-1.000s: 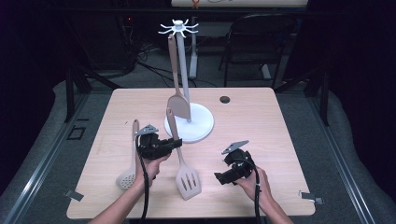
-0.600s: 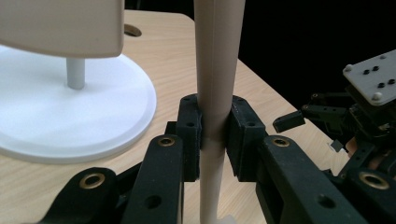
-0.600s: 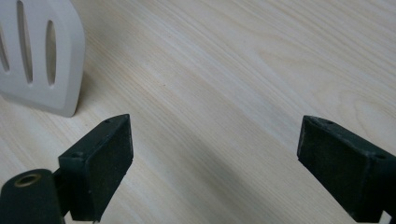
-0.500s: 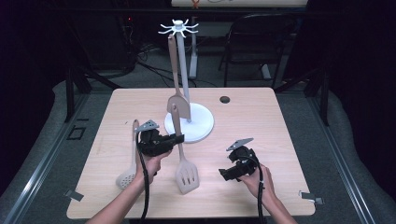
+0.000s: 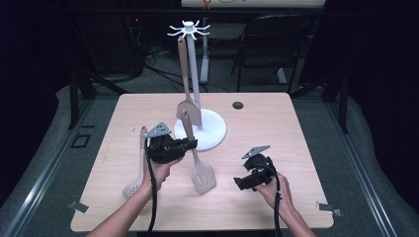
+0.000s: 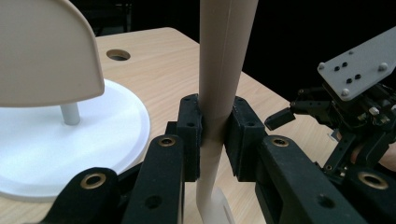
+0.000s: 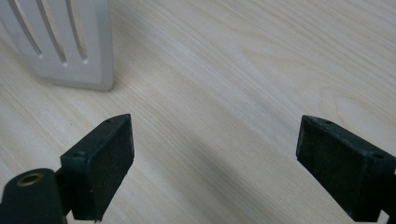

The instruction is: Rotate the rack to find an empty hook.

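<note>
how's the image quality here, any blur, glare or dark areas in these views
High view: the table is evenly lit, the room around it nearly black; soft overall. Left gripper view: the jaws and the spatula handle clamped between them are fairly sharp, the white stand base is bright, the background black. Right gripper view: wood grain crisp, the slotted spatula blade slightly soft, the jaws cast a faint shadow.

Pale wood table [image 5: 296,123], white round stand base [image 5: 213,129] near centre, perforated spoon [image 5: 136,173] lying left, small hole [image 5: 238,105] at back

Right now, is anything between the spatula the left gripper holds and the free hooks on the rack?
The left gripper grips the spatula. A turner already hangs from the rack, right beside the route.
</note>
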`<state>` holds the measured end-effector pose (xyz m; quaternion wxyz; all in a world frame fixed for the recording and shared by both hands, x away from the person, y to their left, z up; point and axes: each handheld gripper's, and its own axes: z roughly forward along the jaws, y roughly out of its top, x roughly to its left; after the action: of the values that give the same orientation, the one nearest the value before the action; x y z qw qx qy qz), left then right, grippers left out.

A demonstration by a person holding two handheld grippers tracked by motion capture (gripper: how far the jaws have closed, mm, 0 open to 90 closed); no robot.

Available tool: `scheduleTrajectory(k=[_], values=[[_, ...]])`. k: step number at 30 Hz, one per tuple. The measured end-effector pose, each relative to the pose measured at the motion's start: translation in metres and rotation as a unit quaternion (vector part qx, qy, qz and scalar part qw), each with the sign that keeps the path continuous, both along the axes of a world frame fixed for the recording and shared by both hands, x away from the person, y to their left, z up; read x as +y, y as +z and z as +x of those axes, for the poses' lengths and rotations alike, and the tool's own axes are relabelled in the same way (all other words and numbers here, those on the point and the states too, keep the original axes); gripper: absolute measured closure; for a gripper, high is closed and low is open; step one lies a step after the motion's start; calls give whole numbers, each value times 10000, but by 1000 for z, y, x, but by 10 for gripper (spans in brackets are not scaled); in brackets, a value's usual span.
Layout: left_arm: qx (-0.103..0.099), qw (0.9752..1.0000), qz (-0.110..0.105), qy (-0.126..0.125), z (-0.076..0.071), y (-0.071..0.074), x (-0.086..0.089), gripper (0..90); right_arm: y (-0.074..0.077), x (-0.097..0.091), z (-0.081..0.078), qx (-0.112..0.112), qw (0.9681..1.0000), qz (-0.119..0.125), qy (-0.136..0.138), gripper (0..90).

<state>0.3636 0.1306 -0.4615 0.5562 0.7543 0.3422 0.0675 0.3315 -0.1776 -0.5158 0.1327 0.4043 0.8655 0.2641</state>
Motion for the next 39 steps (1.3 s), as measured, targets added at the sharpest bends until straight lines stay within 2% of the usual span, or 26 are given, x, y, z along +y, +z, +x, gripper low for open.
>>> scheduleTrajectory(k=[4,5,8,10,18,19,30,39], values=[[-96,9999,81,-11,5,8,-1,773,0,0,0,-9,10000,-38,17,108],[-102,9999,71,4,5,9,-2,773,0,0,0,-23,9999,-111,16,109],[-173,9997,144,9,10,16,-3,773,-1,0,0,-26,10000,-48,3,109],[-217,9996,192,-7,13,19,-3,773,-1,-1,0,-22,9999,-108,12,109],[-293,9988,393,-57,23,31,-11,773,0,-1,0,-39,9998,-185,33,110],[-286,9987,421,-50,24,33,-12,773,-1,-1,0,-44,9999,-137,27,110],[-364,9982,471,-22,36,44,-18,772,0,-1,-1,-56,9998,-171,37,112],[-515,9973,520,-15,44,59,-22,772,0,0,0,-77,9998,-157,38,113]])
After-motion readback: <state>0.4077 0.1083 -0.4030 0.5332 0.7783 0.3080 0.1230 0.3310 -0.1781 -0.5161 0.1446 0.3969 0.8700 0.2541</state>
